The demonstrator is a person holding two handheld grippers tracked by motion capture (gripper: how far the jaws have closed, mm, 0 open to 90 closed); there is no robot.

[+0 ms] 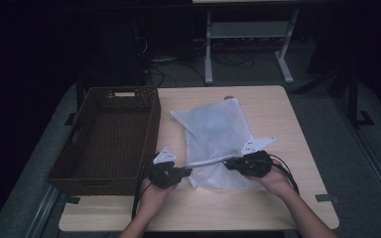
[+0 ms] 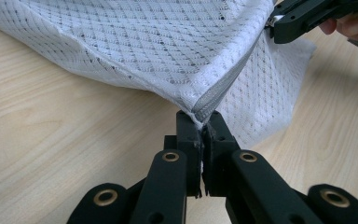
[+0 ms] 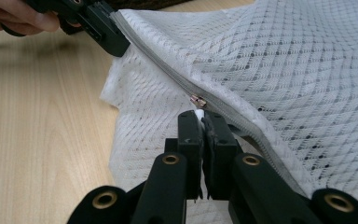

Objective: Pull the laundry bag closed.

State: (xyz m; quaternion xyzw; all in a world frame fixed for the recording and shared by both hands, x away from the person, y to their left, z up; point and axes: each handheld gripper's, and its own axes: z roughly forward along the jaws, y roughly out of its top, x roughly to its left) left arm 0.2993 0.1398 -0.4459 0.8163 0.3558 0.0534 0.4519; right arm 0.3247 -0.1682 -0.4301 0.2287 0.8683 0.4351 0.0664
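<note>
A white mesh zippered laundry bag (image 1: 213, 141) lies on the pale wooden table (image 1: 278, 119), just right of a dark brown woven basket (image 1: 110, 139). The left gripper (image 1: 184, 173) pinches the zipper's end; the right gripper (image 1: 229, 164) is clamped on the tab at the small metal slider (image 3: 197, 101). Judged best practice: keep the zipper (image 2: 219, 91) taut and draw the slider straight along it. The gripper views resolve teeth and slider; the high view gives the layout.

right tongs (image 3: 201, 116) at bottom centre pinch the zipper pull (image 3: 198, 101) of the white mesh bag (image 3: 279, 70); left tongs (image 3: 103, 29) clamp its zipper edge upper left, over the wooden counter (image 3: 37, 121).
</note>
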